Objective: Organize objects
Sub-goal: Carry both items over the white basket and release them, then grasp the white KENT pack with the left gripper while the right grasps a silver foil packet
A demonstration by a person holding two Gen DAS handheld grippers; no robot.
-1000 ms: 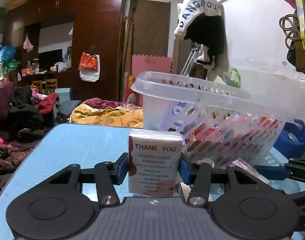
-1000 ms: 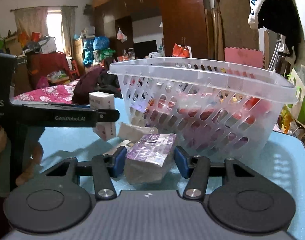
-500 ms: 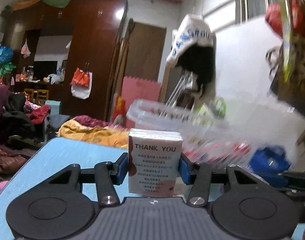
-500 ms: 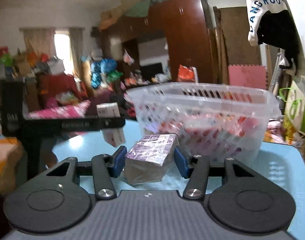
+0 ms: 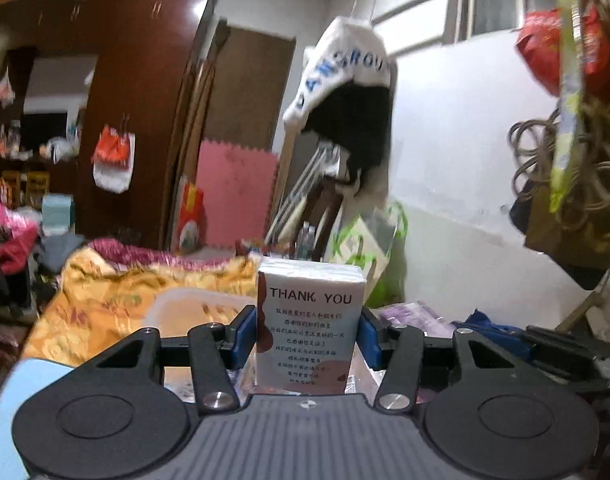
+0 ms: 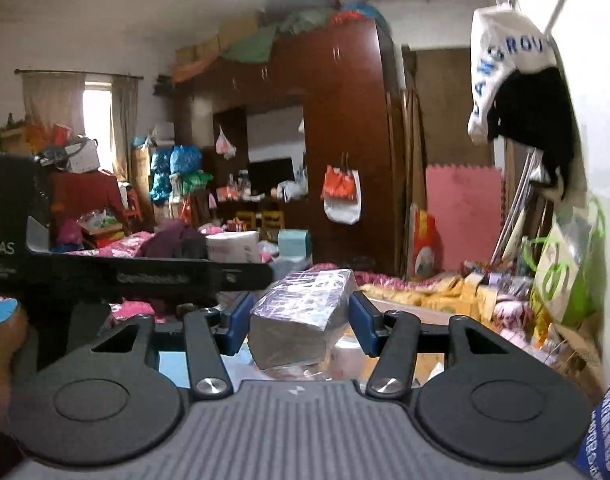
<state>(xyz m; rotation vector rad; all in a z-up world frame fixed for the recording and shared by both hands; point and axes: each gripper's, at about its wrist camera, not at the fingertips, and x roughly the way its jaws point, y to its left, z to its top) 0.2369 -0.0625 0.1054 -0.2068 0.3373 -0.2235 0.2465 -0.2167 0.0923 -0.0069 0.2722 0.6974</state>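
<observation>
My left gripper (image 5: 308, 334) is shut on a white tissue pack printed "THANK YOU" (image 5: 310, 328), held upright and raised. The clear plastic basket (image 5: 185, 304) shows low behind it, its rim just past the fingers. My right gripper (image 6: 299, 326) is shut on a purple foil-wrapped pack (image 6: 301, 320), also raised, with the basket's contents (image 6: 345, 356) blurred just beneath it. The left gripper's black body (image 6: 117, 276) crosses the left of the right wrist view, still holding its pack (image 6: 233, 246).
The blue table (image 5: 9, 400) shows at the lower left. A white wall (image 5: 457, 184) with a hanging cap and bags stands at the right. A bed with an orange blanket (image 5: 117, 292) and a dark wardrobe (image 6: 345, 152) lie beyond.
Both grippers have risen with their packs from table level beside the basket to above its rim. The basket has dropped low in both views.
</observation>
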